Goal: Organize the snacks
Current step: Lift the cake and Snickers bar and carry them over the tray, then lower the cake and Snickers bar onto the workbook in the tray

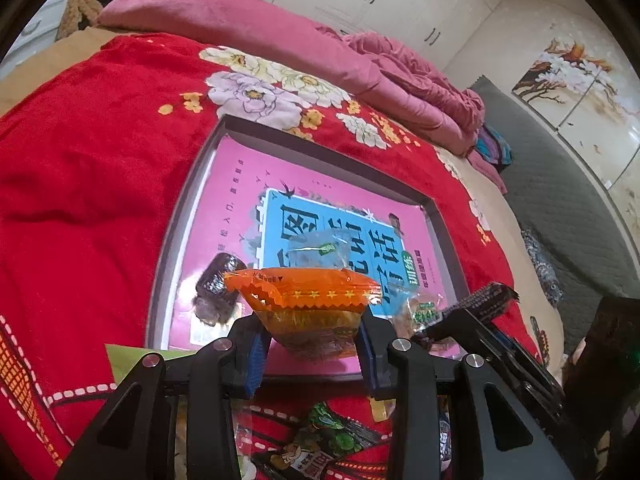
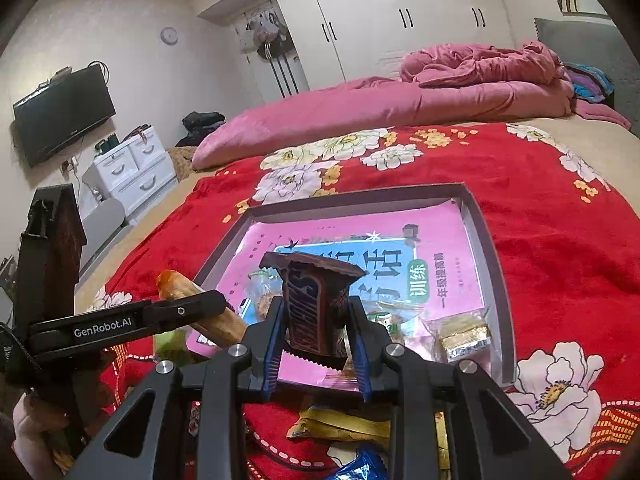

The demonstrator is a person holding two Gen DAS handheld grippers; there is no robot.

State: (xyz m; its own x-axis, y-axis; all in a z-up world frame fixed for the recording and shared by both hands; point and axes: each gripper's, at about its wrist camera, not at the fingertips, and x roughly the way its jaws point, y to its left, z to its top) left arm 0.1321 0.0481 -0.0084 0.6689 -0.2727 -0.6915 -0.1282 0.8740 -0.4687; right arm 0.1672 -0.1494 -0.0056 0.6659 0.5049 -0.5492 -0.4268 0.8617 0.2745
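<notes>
My left gripper (image 1: 312,344) is shut on an orange-wrapped snack (image 1: 308,304), held over the near edge of a shallow grey tray (image 1: 176,216) lined with a pink and blue booklet. My right gripper (image 2: 316,344) is shut on a brown Snickers bar (image 2: 312,304), held upright over the same tray (image 2: 486,232). The right gripper also shows in the left wrist view (image 1: 476,308), and the left gripper with its snack shows in the right wrist view (image 2: 216,312). A dark wrapped candy (image 1: 214,280), clear-wrapped snacks (image 1: 320,248) and a gold-wrapped biscuit (image 2: 464,338) lie in the tray.
The tray lies on a red flowered blanket (image 2: 560,240) on a bed. Several loose snack packets (image 2: 344,428) lie on the blanket below the grippers. A pink quilt (image 2: 400,104) is piled at the far side. White drawers (image 2: 132,168) stand beside the bed.
</notes>
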